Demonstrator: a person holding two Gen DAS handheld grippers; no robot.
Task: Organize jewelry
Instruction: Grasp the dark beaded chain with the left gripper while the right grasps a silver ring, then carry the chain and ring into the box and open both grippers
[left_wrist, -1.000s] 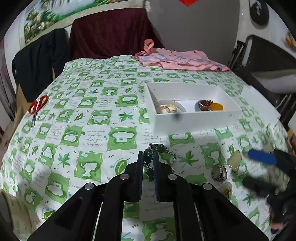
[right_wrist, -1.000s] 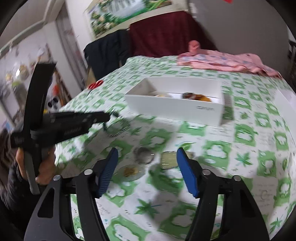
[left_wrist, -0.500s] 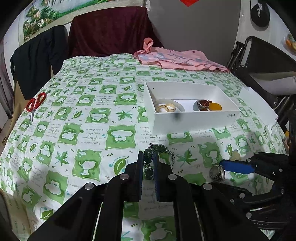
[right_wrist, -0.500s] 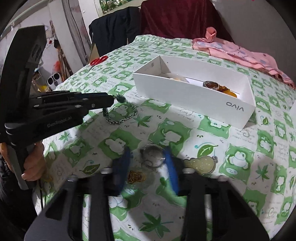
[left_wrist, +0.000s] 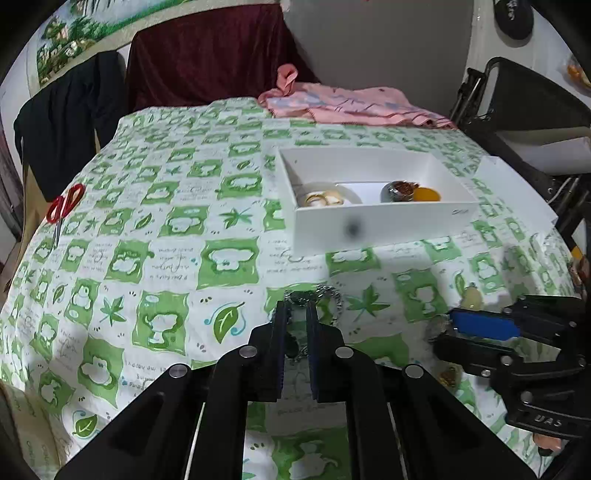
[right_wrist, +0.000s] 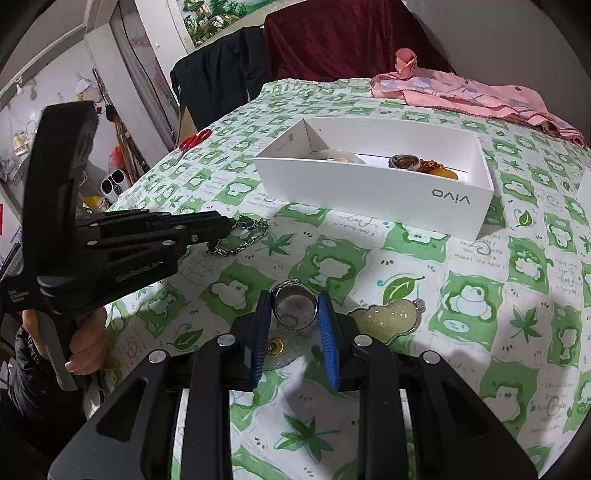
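1. The left gripper (left_wrist: 296, 314) has its fingers drawn close together on the chain bracelet (right_wrist: 240, 236), pinching the dark beaded end while the silvery links lie on the tablecloth (left_wrist: 221, 258) in front of the white box (left_wrist: 384, 225). Gripping one end is probably meant to let the rest trail up after it.

2. The right gripper (right_wrist: 294, 314) has its blue-padded fingers on either side of a wide silver ring (right_wrist: 294, 308) and touching it, clamped on it or very nearly so (the ring sits on the cloth, so I judge the lift has not begun). Squeezing across the band seems the sensible hold, since the metal is smooth and could slip.

3. Just beside the ring lie a pale gourd-shaped pendant (right_wrist: 388, 319) and a small gold piece (right_wrist: 275, 346), partly hidden under the right fingers; these look like the pieces left to collect.

4. The box already holds a pale bangle with gold rings (left_wrist: 325, 198), another ring (left_wrist: 399, 190) and an amber piece (left_wrist: 426, 194), so it is clearly the destination.

5. Red scissors (left_wrist: 64, 206) and a pink garment (left_wrist: 351, 105) lie well apart from the work.
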